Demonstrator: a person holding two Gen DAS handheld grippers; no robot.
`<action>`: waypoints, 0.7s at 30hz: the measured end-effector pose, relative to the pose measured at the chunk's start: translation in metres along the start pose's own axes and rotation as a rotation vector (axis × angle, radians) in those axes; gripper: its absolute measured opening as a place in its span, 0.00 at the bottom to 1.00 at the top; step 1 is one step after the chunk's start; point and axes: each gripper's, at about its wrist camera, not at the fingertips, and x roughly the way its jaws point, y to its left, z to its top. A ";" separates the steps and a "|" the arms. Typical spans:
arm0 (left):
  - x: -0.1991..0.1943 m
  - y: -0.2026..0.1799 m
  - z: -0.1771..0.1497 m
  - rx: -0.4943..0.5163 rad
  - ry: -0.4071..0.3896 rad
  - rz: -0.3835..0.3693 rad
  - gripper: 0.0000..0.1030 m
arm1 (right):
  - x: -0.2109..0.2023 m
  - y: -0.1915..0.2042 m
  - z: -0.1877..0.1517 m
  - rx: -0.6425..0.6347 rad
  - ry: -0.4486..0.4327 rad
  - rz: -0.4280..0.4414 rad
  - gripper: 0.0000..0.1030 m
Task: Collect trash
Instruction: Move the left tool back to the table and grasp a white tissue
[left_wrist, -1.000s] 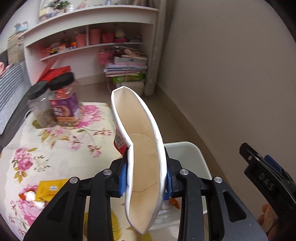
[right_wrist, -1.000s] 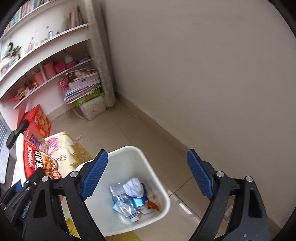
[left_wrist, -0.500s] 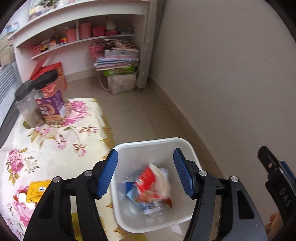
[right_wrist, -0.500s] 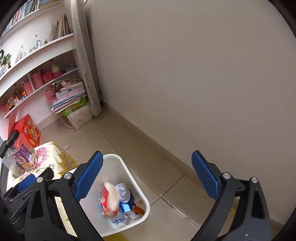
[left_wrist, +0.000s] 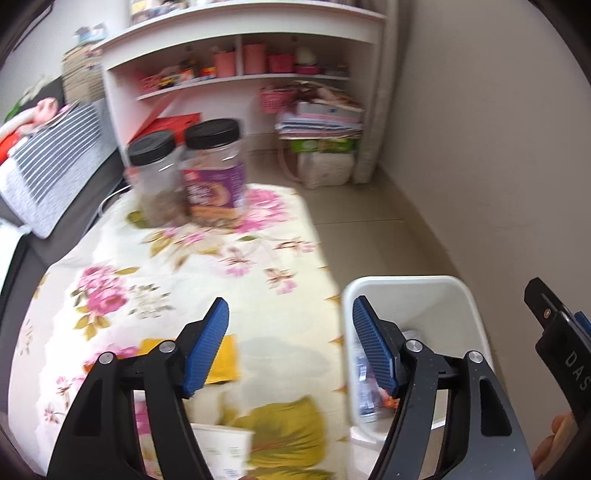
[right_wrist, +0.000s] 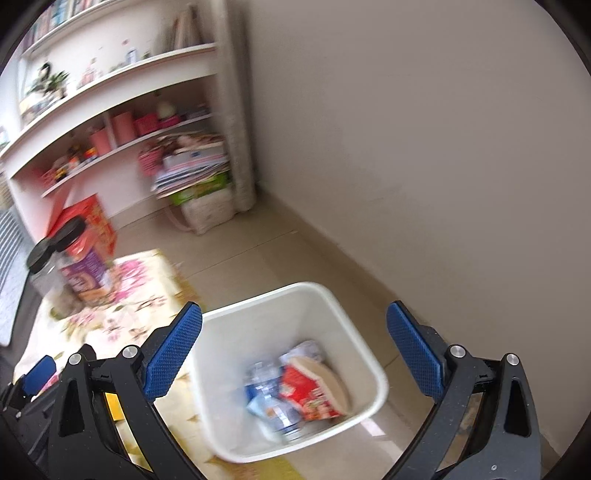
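A white trash bin (right_wrist: 364, 373) stands on the floor beside the flowered table cloth (left_wrist: 207, 273). Inside it lies a red and white paper bowl (right_wrist: 314, 387) on top of crumpled wrappers and a bottle. My left gripper (left_wrist: 290, 350) hangs over the cloth's right edge and the bin's left rim (left_wrist: 347, 332); its jaws are opening with nothing between them. A yellow packet (left_wrist: 221, 358) lies on the cloth under its left finger, and a white card (left_wrist: 225, 450) lies nearer. My right gripper (right_wrist: 293, 354) stands wide open above the bin, holding nothing.
Two black-lidded jars (left_wrist: 210, 173) stand at the far end of the cloth. Behind are white shelves (left_wrist: 240, 81) with pink pots, a stack of papers on a sack (left_wrist: 321, 147), and a plain wall (right_wrist: 424, 147) on the right. A striped cushion (left_wrist: 51, 170) lies at left.
The left gripper let go of the squashed paper bowl, which fell into the bin. That gripper opened and swung left over the cloth. The right gripper widened and shifted over the bin.
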 end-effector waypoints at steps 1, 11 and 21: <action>0.000 0.006 -0.001 -0.004 0.002 0.011 0.68 | 0.001 0.011 -0.002 -0.010 0.007 0.016 0.93; 0.010 0.099 -0.023 -0.039 0.072 0.135 0.69 | 0.000 0.093 -0.021 -0.119 0.046 0.109 0.93; 0.025 0.198 -0.063 -0.338 0.216 0.119 0.67 | 0.003 0.156 -0.048 -0.237 0.102 0.168 0.93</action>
